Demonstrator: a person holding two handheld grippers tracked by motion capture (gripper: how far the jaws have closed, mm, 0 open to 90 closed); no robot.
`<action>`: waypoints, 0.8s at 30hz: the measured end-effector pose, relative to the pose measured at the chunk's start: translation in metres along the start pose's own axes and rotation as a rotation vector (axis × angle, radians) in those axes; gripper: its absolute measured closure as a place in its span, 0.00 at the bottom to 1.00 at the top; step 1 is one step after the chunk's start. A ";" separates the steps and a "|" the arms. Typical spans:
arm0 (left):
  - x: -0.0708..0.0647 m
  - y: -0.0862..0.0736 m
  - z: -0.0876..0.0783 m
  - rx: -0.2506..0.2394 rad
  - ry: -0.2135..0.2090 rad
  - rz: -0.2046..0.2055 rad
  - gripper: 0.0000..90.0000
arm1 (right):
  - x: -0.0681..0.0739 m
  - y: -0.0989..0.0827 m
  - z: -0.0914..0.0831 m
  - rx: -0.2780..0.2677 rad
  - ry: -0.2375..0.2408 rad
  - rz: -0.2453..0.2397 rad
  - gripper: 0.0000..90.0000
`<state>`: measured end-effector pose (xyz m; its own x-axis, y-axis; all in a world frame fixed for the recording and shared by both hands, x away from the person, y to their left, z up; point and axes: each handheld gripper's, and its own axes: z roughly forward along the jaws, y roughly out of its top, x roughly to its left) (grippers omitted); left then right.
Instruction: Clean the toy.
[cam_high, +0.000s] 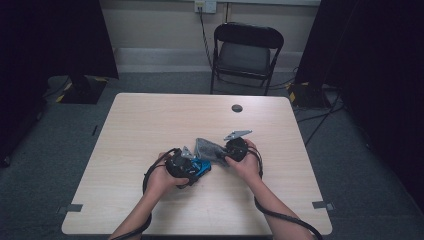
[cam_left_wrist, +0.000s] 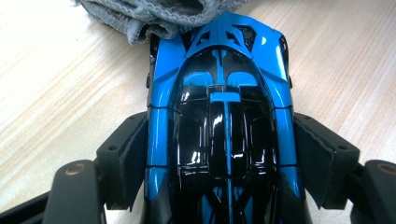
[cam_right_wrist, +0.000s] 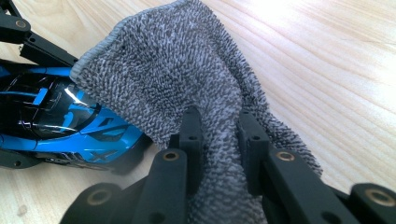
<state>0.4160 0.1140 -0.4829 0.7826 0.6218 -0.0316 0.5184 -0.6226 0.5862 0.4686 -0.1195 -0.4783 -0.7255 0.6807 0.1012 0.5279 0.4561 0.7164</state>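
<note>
While my left gripper (cam_left_wrist: 219, 163) brackets the blue and black toy car (cam_left_wrist: 219, 121), its two black jaws stand along the car's flanks at nine and three o'clock in the left gripper view; the pads look to be touching the bodywork, though the glossy paint makes that contact hard to judge, so I take it as grasping the car. My right gripper (cam_right_wrist: 219, 140) is clenched on the grey cloth (cam_right_wrist: 187, 74), a pinched fold of terry running up between its jaws. From that pinch the cloth fans out toward eleven o'clock in the right gripper view and drapes over one end of the car (cam_right_wrist: 60, 121), which lies at nine o'clock there. In the left gripper view the cloth (cam_left_wrist: 140, 14) bunches at twelve o'clock, touching the car's far end. From the high view, the car (cam_high: 200, 167) sits on the wooden table (cam_high: 150, 120), slightly toward six o'clock from the table's middle, with the cloth (cam_high: 207, 149) just beside it at one o'clock. My left hand (cam_high: 162, 177) and right hand (cam_high: 247, 167) are near each other, either side of the two things.
</note>
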 end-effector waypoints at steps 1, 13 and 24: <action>0.000 0.000 -0.001 0.001 -0.004 -0.009 0.29 | 0.000 0.000 0.000 -0.001 0.001 0.001 0.84; -0.003 0.007 -0.015 -0.024 -0.025 -0.003 0.32 | -0.004 0.012 -0.009 -0.050 -0.030 0.037 0.84; -0.006 0.013 -0.024 -0.062 -0.018 0.013 0.32 | 0.004 0.026 -0.004 -0.026 -0.018 0.006 0.84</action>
<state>0.4100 0.1139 -0.4551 0.7951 0.6052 -0.0378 0.4863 -0.5992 0.6360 0.4775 -0.1069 -0.4565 -0.7142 0.6937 0.0931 0.5202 0.4371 0.7337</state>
